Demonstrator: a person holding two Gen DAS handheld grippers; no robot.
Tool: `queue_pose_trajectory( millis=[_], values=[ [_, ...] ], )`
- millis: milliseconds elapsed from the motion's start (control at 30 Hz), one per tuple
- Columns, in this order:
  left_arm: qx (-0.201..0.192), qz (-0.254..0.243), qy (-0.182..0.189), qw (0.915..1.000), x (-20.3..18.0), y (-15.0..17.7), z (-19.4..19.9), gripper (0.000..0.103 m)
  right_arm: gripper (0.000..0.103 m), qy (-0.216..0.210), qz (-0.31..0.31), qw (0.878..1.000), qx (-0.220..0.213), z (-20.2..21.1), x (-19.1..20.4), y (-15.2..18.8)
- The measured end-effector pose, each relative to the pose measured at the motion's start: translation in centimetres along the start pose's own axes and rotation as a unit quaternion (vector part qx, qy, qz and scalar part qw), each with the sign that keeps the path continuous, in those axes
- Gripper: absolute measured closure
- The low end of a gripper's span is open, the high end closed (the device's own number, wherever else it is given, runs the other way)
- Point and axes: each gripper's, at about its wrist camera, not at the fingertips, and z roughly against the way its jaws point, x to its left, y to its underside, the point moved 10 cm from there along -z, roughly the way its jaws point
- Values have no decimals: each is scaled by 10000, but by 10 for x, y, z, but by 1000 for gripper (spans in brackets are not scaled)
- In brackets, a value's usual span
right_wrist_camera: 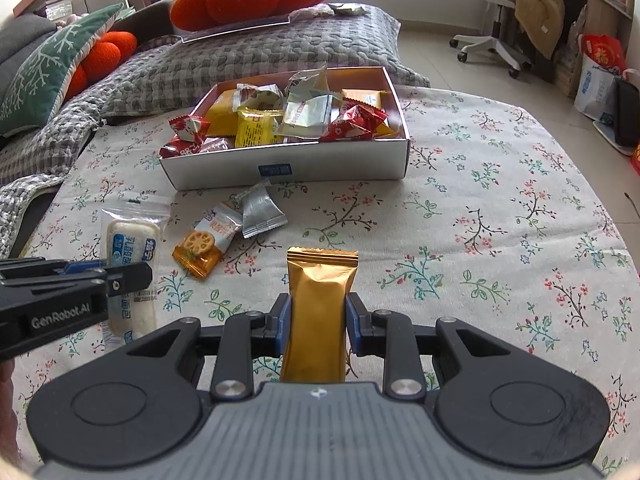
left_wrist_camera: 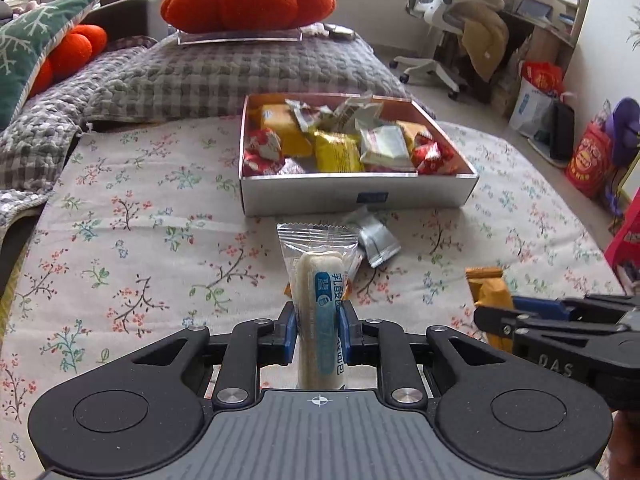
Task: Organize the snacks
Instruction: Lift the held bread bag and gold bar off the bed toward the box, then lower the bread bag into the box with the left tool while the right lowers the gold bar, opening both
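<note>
Floral cloth (right_wrist_camera: 480, 208) covers the table, with a grey checked blanket (left_wrist_camera: 224, 68) and an orange pumpkin cushion (left_wrist_camera: 248, 0) on the sofa behind it. Toward the far side sits a white box (left_wrist_camera: 360, 194), open on top and heaped with wrapped snacks in yellow, red and pale green.

Angled steeply downward, the left hand-held gripper (left_wrist_camera: 319, 334) pinches a clear-wrapped bread stick (left_wrist_camera: 318, 300) between its blue pads; the stick stands on end, its crimped top pointing at the box. From the right wrist view this left tool comes in from the left edge, with what may be a bit of the person's hand at the frame border, though that corner is too dark to be sure.

Tilted down at much the same angle, the right hand-held gripper (right_wrist_camera: 318, 320) is clamped on a gold foil packet (right_wrist_camera: 318, 300), also held upright, over the bare cloth in front of the box.

Between the two tools and the box, three loose snacks lie on the cloth: a silver packet (right_wrist_camera: 262, 210), a white-and-orange packet (right_wrist_camera: 222, 226) touching it, and an orange lotus-root packet (right_wrist_camera: 198, 254) just beside that.
</note>
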Motion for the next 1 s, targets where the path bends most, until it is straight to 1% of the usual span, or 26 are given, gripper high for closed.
queue_pose_trajectory(
  millis=[367,567,700,800,1000],
  values=[
    [-366,96,90,9992,1,-18,12,86,77,-18,16,9999,-169,1,4,-10],
    [-462,47,101,9989,-1,-32,16,86,77,-53,21,9997,-239,2,5,-18],
    [-541,42,173,9984,-4,-44,18,86,77,-90,-10,9994,-322,4,3,-29],
    [-535,41,242,9983,-7,-52,15,86,77,-134,10,9993,-348,2,2,-38],
    [-405,88,307,9987,-6,-65,-1,86,77,-231,34,9989,-403,-3,1,-59]
  ],
)
